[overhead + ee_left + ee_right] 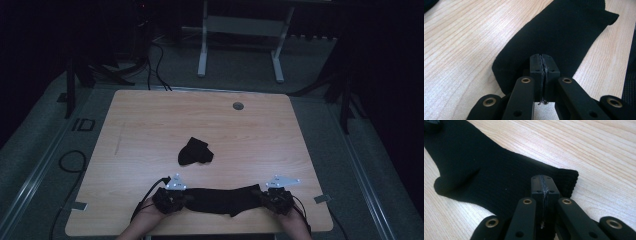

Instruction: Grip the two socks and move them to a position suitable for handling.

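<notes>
Holding the long black knitted sock (220, 199) flat on the wooden table (150, 130), my left gripper (544, 65) and right gripper (545, 185) pinch its ends, jaws clamped. I should lift both together, evenly.

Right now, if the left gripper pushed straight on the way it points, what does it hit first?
The stretched black sock that the left gripper is already shut on; it lies straight ahead along the table. Farther along that line, probably the right gripper at the sock's other end.
</notes>
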### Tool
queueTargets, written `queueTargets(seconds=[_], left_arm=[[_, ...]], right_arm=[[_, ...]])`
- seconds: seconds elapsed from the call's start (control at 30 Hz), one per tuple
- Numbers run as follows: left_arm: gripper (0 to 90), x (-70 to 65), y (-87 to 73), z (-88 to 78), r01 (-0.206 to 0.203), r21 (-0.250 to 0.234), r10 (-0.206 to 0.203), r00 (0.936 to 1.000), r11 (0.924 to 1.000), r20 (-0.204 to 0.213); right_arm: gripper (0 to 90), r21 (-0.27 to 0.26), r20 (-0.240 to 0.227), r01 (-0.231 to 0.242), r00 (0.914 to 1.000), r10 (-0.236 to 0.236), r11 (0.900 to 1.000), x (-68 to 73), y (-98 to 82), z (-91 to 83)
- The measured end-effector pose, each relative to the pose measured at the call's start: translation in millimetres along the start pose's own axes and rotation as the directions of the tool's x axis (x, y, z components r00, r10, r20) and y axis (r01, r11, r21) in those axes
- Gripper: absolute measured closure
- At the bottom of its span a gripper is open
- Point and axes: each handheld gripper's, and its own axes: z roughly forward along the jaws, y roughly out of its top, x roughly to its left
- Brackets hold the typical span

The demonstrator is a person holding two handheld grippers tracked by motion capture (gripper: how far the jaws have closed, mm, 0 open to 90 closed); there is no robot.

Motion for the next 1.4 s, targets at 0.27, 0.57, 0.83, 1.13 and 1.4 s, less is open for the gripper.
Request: queueTargets(seconds=[0.27, 0.57, 0.83, 1.13, 1.4], left_arm=[[69.5, -4.9, 1.7, -13.3, -0.048, -0.067, 0.050, 0.9983, 0.9966, 0.030], [35.7, 10.2, -15.4, -44.9, 0.017, -0.251, -0.046, 0.9929, 0.9677, -0.110], [11.0, 20.2, -24.8, -47.8, 0.035, -0.277, -0.088, 0.9793, 0.9603, -0.182], [2.7, 21.7, -28.2, -46.2, 0.033, -0.291, -0.108, 0.9640, 0.9561, -0.243], [2.7, 24.0, -30.1, -45.5, 0.052, -0.299, -0.124, 0.9664, 0.9527, -0.225]], right_arm=[[69.8, -0.008, -0.051, 0.050, 0.9974, -0.050, 0.999, 7.0, 24.2, -6.6], [44.5, -0.141, -0.097, 0.153, 0.9811, -0.168, 0.978, 31.8, 99.1, 3.6], [41.1, -0.155, -0.130, 0.196, 0.9674, -0.217, 0.968, 50.0, 165.1, 52.2], [31.6, -0.047, -0.101, 0.199, 0.9739, -0.203, 0.979, 54.7, 196.6, 131.1], [30.7, 0.051, -0.040, 0.195, 0.9804, -0.193, 0.979, 55.4, 195.6, 181.7]])
